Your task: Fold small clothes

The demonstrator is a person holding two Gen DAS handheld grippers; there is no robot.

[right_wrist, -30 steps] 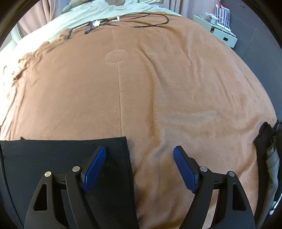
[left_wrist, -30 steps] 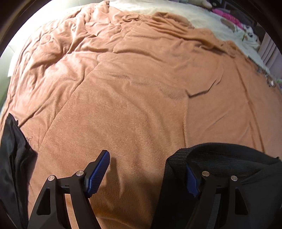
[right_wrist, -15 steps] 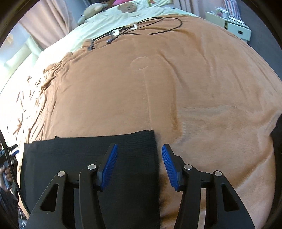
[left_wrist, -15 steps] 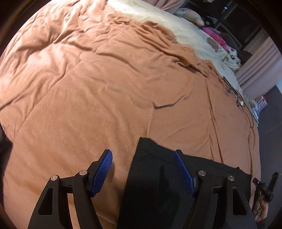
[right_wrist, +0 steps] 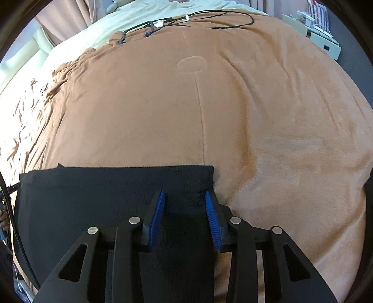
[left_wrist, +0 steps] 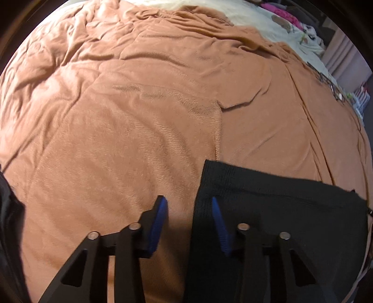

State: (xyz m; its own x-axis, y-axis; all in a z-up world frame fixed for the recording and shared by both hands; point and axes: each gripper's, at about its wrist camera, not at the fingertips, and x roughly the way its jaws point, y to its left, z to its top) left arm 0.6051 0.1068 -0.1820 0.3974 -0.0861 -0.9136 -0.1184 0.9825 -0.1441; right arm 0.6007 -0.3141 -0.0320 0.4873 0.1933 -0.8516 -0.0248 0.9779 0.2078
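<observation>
A black garment (left_wrist: 279, 209) lies flat on the brown blanket (left_wrist: 139, 116), at the lower right of the left wrist view. My left gripper (left_wrist: 188, 206) is open and straddles the garment's left edge: its right finger (left_wrist: 219, 223) is over the cloth, its left one over bare blanket. In the right wrist view the same black garment (right_wrist: 105, 191) fills the lower left. My right gripper (right_wrist: 184, 200) is open and low over the garment's right end, both blue pads just inside its right edge. Nothing is pinched in either gripper.
Dark clothing (left_wrist: 9, 244) lies at the left edge of the left wrist view. Another dark item (right_wrist: 368, 186) shows at the far right. Black cables (right_wrist: 186, 19) cross the far end of the blanket by cream bedding (right_wrist: 151, 14). A white shelf unit (right_wrist: 321, 39) stands beyond the bed.
Both grippers' jaws have narrowed from wide open. The garment, bunched by the left gripper a second ago, now lies flat. The right gripper has shifted left onto the cloth's right end.
</observation>
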